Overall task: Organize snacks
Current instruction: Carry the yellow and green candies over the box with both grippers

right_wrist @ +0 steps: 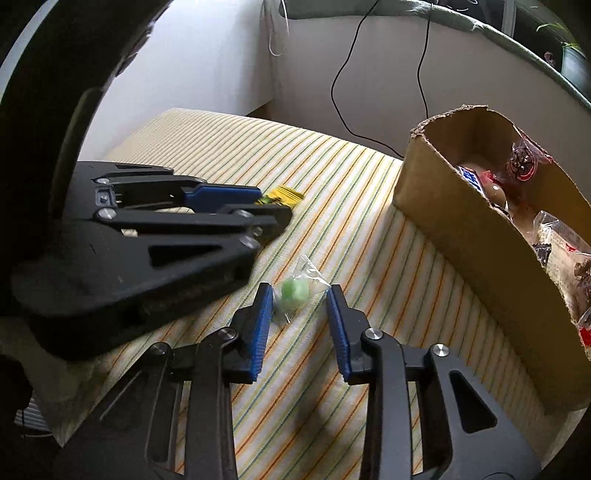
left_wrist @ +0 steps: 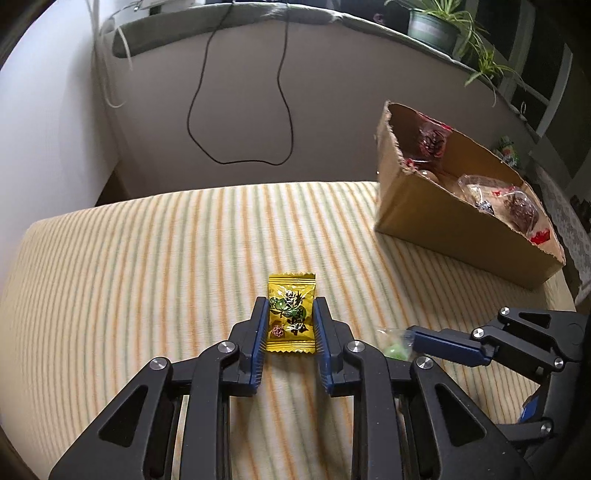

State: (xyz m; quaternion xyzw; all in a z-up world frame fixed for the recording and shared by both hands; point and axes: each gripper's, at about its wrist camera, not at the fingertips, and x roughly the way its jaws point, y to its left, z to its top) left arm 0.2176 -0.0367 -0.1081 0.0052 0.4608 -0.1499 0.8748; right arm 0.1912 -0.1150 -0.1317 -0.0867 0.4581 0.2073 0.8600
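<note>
A yellow snack packet (left_wrist: 291, 314) lies flat on the striped cloth (left_wrist: 147, 277). My left gripper (left_wrist: 290, 301) is shut on it, one blue pad against each long side. To its right a green candy (left_wrist: 397, 349) in a clear wrapper lies on the cloth at the tip of a right-gripper finger (left_wrist: 447, 345). In the right wrist view the green candy (right_wrist: 293, 291) sits between the pads of my right gripper (right_wrist: 300, 290), which touch the wrapper's edges on both sides. The left gripper (right_wrist: 275, 203) shows at the left, with the yellow packet (right_wrist: 286, 195) poking out beyond it.
An open cardboard box (left_wrist: 443, 221) (right_wrist: 461, 229) holding several wrapped snacks stands on the cloth to the right. A black cable (left_wrist: 240, 162) hangs down the wall behind. A potted plant (left_wrist: 432, 29) stands on the ledge above the box.
</note>
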